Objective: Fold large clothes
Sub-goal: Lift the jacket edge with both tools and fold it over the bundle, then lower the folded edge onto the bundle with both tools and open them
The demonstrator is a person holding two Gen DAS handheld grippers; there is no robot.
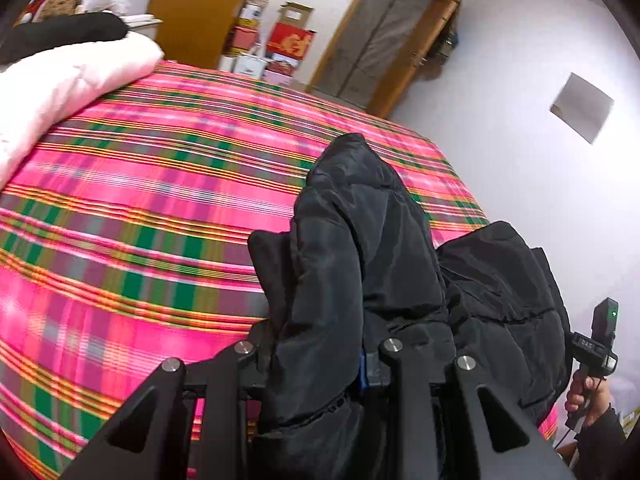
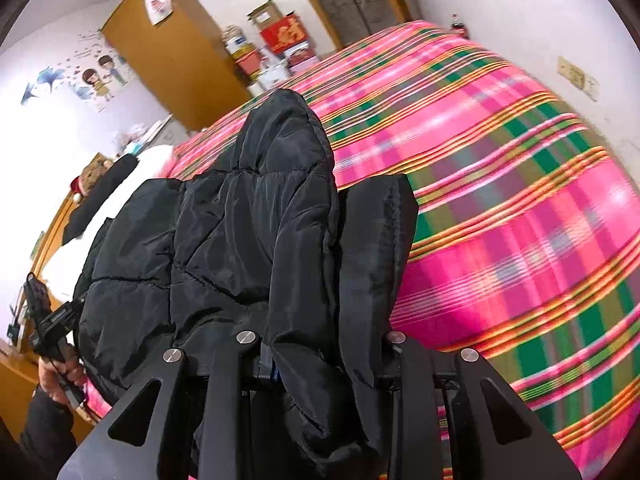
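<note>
A black padded jacket is lifted over a bed with a pink and green plaid sheet. In the left wrist view my left gripper is shut on one bunched edge, and the fabric drapes over its fingers and hides the tips. My right gripper shows at the far right, held by a hand. In the right wrist view the jacket hangs the same way over my right gripper, which is shut on it. My left gripper shows at the far left, above the plaid sheet.
A white quilt with a black garment on top lies at the bed's far left. Stacked boxes stand past the bed beside a wooden wardrobe and a door. A white wall borders the bed's right side.
</note>
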